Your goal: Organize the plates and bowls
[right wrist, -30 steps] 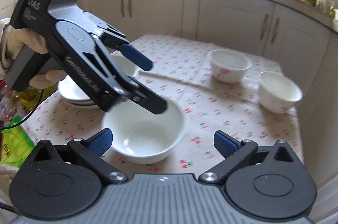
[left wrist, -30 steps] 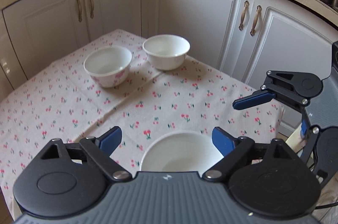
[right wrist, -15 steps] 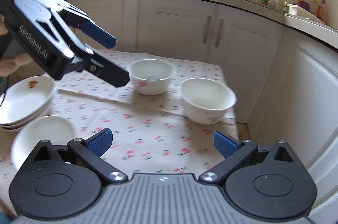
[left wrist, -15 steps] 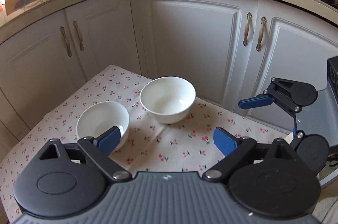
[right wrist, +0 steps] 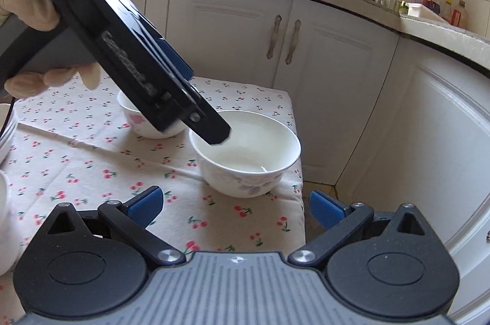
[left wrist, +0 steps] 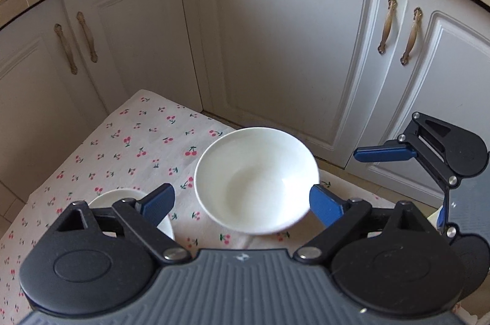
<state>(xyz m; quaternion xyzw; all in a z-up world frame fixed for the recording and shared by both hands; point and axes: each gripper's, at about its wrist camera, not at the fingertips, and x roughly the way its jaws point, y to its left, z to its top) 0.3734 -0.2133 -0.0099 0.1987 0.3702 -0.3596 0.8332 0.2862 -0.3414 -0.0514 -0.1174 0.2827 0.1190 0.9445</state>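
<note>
You were lining up on the corner bowl [left wrist: 256,181], which sat right between your left gripper [left wrist: 242,204]'s jaws on the cherry-print tabletop [left wrist: 134,147]. Those jaws were spread wide, nothing pinched yet. A second bowl [left wrist: 122,198] sat just off the left jaw. Your right gripper [right wrist: 234,207] hung back with released jaws, empty, that same bowl just ahead. Looked like the reach step; next you'd probably need to drop over the rim, then squeeze.
</note>
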